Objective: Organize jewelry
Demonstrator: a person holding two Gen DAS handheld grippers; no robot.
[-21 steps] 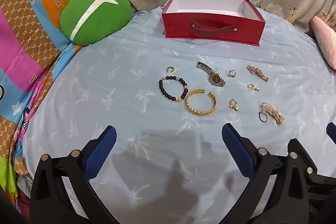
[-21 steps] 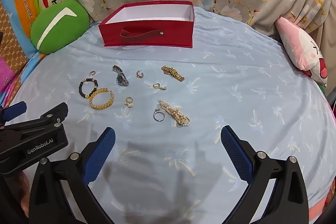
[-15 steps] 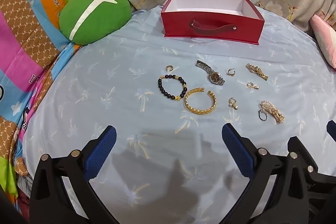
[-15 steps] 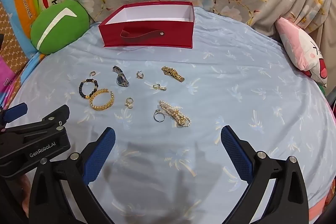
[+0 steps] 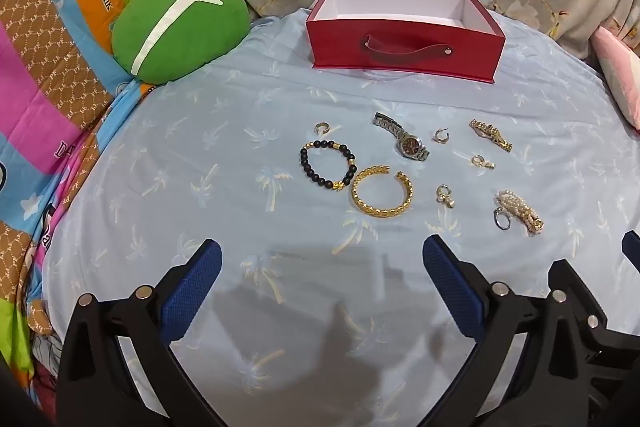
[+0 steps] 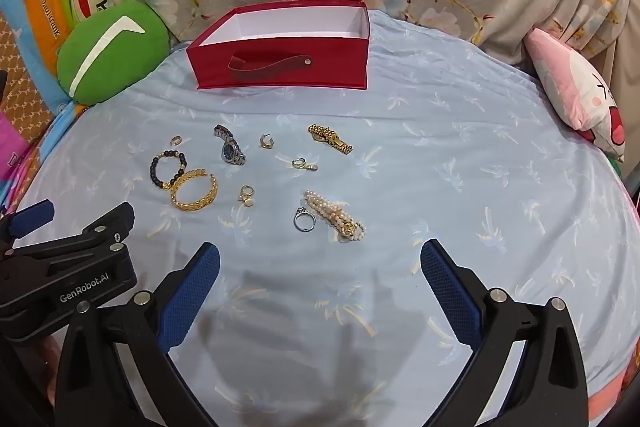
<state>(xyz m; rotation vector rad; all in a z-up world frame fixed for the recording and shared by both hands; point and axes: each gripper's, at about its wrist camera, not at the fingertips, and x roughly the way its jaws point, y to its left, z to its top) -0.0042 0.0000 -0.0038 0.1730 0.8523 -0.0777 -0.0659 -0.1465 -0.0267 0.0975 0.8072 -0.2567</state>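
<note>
both grippers, left (image 5: 322, 269) and right (image 6: 320, 269), hover with fingers wide apart and empty; jewelry lies loose on the bed at 12 o'clock, box (image 6: 280, 67) beyond; best to pinch the pearls (image 6: 336, 217) low, slowly

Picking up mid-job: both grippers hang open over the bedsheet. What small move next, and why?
Probably ease the right gripper forward and down onto the pearl bracelet. It lies nearest its open fingers, nothing is held, and the red box looks empty, so a first pick seems due.
</note>
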